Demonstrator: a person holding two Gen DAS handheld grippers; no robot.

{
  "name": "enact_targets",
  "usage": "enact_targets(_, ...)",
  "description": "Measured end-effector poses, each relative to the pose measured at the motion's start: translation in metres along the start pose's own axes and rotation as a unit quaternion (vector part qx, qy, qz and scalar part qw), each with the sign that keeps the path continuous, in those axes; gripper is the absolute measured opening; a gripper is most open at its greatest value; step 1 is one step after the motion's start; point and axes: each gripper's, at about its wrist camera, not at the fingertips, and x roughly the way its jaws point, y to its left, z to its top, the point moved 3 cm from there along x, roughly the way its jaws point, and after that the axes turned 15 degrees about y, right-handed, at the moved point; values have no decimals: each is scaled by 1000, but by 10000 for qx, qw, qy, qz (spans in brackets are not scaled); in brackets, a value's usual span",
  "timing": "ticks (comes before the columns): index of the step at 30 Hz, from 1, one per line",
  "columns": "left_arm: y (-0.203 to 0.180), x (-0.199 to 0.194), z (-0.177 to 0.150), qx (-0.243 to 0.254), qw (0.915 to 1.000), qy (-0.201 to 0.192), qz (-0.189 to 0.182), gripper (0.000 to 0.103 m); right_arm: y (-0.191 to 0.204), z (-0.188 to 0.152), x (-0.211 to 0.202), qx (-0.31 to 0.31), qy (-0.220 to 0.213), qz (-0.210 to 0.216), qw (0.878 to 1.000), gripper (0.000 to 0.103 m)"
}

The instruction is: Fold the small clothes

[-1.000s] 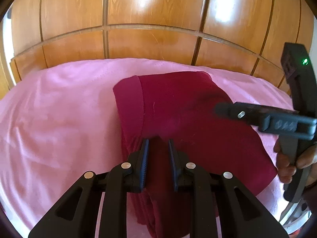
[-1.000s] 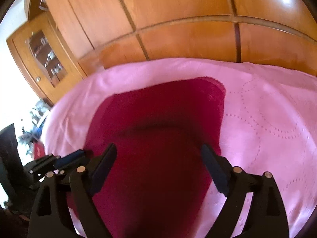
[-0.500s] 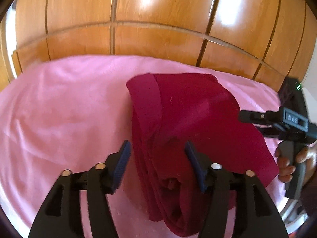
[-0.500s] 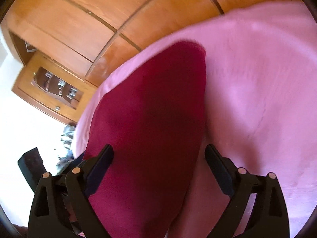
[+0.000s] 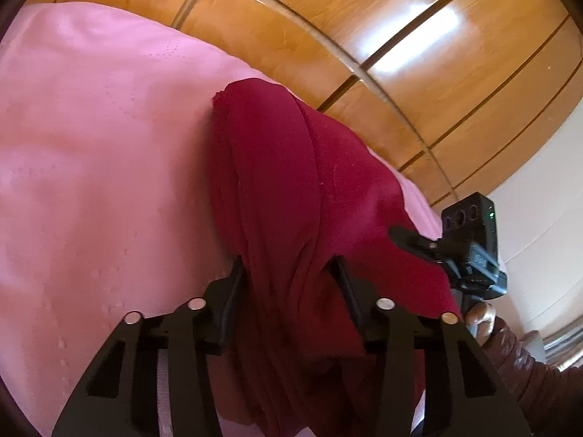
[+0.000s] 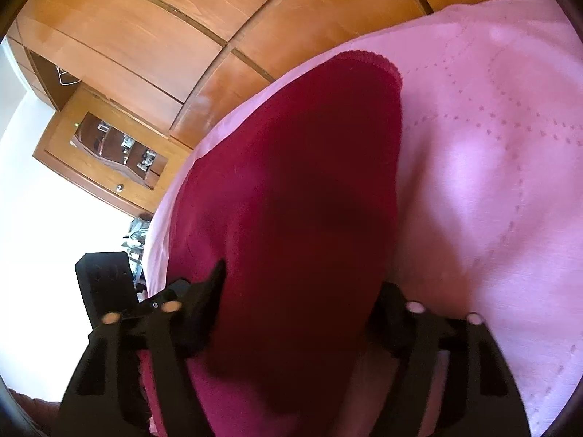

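Left wrist view shows the left gripper [image 5: 289,276] with its fingers [image 5: 229,291] spread apart, and a bunched ridge of the dark red garment [image 5: 291,182] running between them and on ahead. Neither pad visibly presses the cloth, so I judge the fabric is draped through the gap, not pinched. The garment lies on the pink bedspread [image 5: 91,145], which reaches to the left of the fingers and ahead to the wooden wardrobe [image 5: 400,36]. Off to the right of these fingers the right gripper [image 5: 411,240] meets the garment's edge. In the right wrist view its fingers [image 6: 207,291] also stand wide, cloth filling the space between them and partly covering the right one. Both tools seem set at the near end of the garment, probably to take hold for a fold.
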Motion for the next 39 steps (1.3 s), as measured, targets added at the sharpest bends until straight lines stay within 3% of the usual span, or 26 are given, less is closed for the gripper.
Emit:
enact_targets(3, -7, -4, 1, 50, 10000, -52, -40, 36, 10, -1, -3, -179, -8, -282, 9994, 61)
enact_targets(4, -11, -5, 2, 107, 9999, -56, -1, 35, 10, -1, -2, -132, 47, -304, 9994, 67)
enact_targets(5, -15, -5, 2, 139, 9999, -54, 52, 35, 9, 0, -1, -48, 92, -373, 9993, 80)
enact_targets(12, -12, -4, 1, 72, 9998, -77, 138, 35, 27, -17, -25, -401, -407, -992, 9934, 80)
enact_targets(17, -2, -3, -1, -97, 9999, -118, -74, 35, 32, -7, -9, -517, -170, -813, 9952, 65)
enact_targets(18, -2, -3, 0, -89, 9999, -119, -55, 35, 32, -2, -7, -511, -148, -714, 9960, 56)
enact_targets(22, 3, -3, -4, -139, 9997, -143, -120, 35, 22, 7, 0, -328, 135, -77, 9993, 51)
enact_targets(24, 4, -4, -5, -156, 9995, -150, -211, 35, 18, 5, -3, -281, 137, -17, 9995, 40)
enact_targets(27, -2, -5, -5, -163, 9994, -170, -265, 32, 31, -1, -12, -490, -20, -273, 9984, 29)
enact_targets(32, -34, -11, 1, 146, 9981, -252, -543, 30, 45, -6, -58, -762, -446, -487, 9949, 26)
enact_targets(39, -121, 17, 47, 951, 9901, -127, -1022, 30, 21, -8, -173, -795, -1359, -1166, 9806, 26)
